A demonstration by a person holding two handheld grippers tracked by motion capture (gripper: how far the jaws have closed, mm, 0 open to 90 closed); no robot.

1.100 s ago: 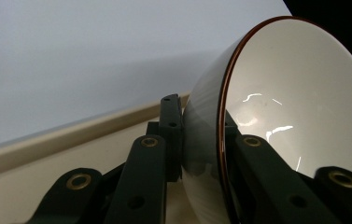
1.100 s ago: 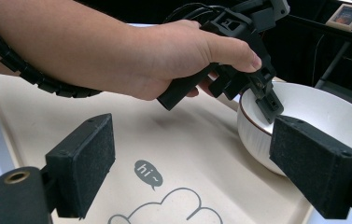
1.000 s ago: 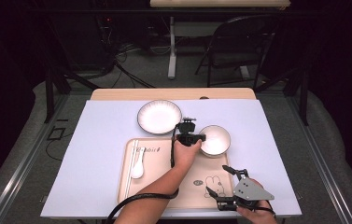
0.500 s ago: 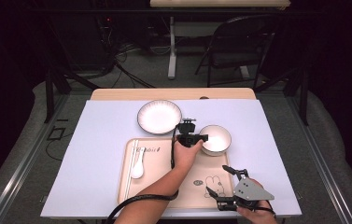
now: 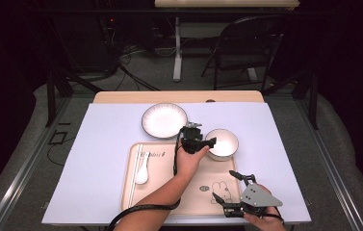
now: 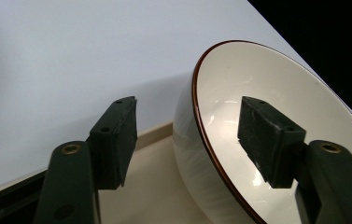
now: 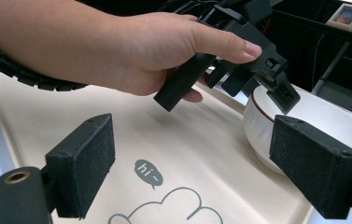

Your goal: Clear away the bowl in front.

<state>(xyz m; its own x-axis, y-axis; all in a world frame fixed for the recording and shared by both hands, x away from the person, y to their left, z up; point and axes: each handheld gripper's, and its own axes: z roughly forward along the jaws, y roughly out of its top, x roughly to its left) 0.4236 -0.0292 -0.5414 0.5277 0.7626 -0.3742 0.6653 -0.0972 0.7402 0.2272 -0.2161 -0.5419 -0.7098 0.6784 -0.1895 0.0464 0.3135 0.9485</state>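
High view overhead, gripper views close – bowl (image 5: 222, 143) shared

My open right gripper (image 7: 190, 170) hovers over the tray (image 7: 201, 144); at two o'clock, my left gripper (image 7: 257, 70) straddles the bowl's (image 7: 323, 121) rim.

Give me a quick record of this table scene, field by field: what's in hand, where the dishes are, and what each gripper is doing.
Work in hand: left gripper at the rim of the small bowl
Left gripper: jaws have just been opening; they straddle the bowl's rim, pads apart from it
Right gripper: open, nothing between the jaws, over the tray's near right corner
Bowl position: on the far right corner of the tray
Spoon: white, on the tray's left side
Plate: beyond the tray, on the table cover
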